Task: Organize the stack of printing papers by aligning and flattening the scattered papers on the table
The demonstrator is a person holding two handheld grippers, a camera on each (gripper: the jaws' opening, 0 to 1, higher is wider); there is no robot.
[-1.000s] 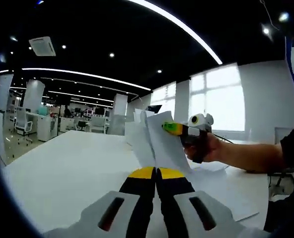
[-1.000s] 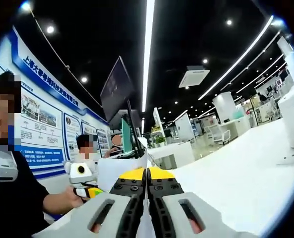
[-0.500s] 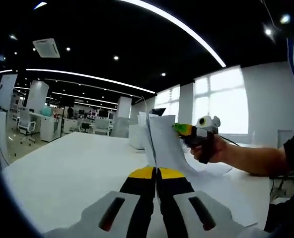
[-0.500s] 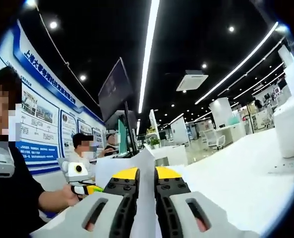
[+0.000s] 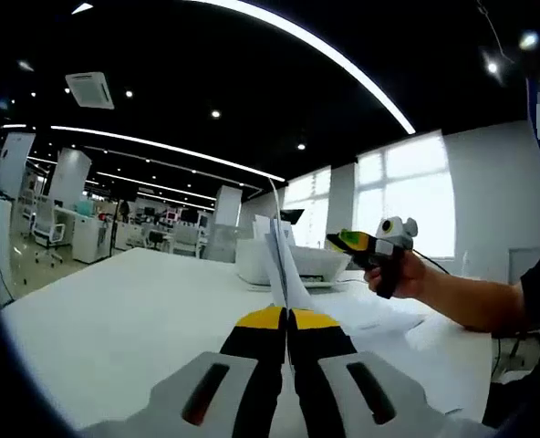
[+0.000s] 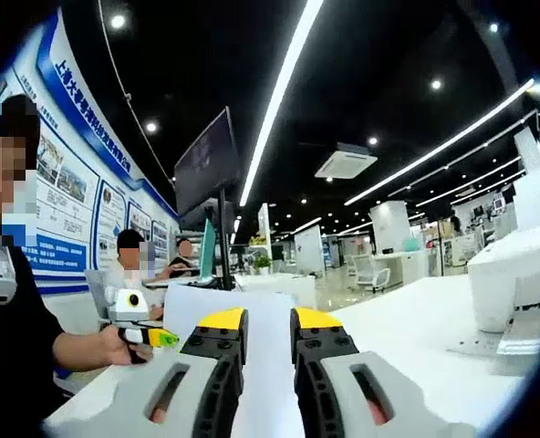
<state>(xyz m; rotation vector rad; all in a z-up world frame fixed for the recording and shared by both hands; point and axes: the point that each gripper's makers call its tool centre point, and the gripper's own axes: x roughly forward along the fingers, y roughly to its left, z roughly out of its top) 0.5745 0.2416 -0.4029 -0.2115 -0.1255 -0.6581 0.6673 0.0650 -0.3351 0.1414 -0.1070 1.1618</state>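
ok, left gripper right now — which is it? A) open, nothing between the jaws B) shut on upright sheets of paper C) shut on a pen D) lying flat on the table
B: in the left gripper view the left gripper has its yellow-tipped jaws closed together, with white paper sheets standing edge-on out of them above the white table.

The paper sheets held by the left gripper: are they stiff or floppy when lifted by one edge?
Probably floppy: the paper sheets stand edge-on above the shut left gripper, fanning and curving apart. They look thin and light, so likely to slip out of alignment. The right gripper is open around a sheet, not steadying it.
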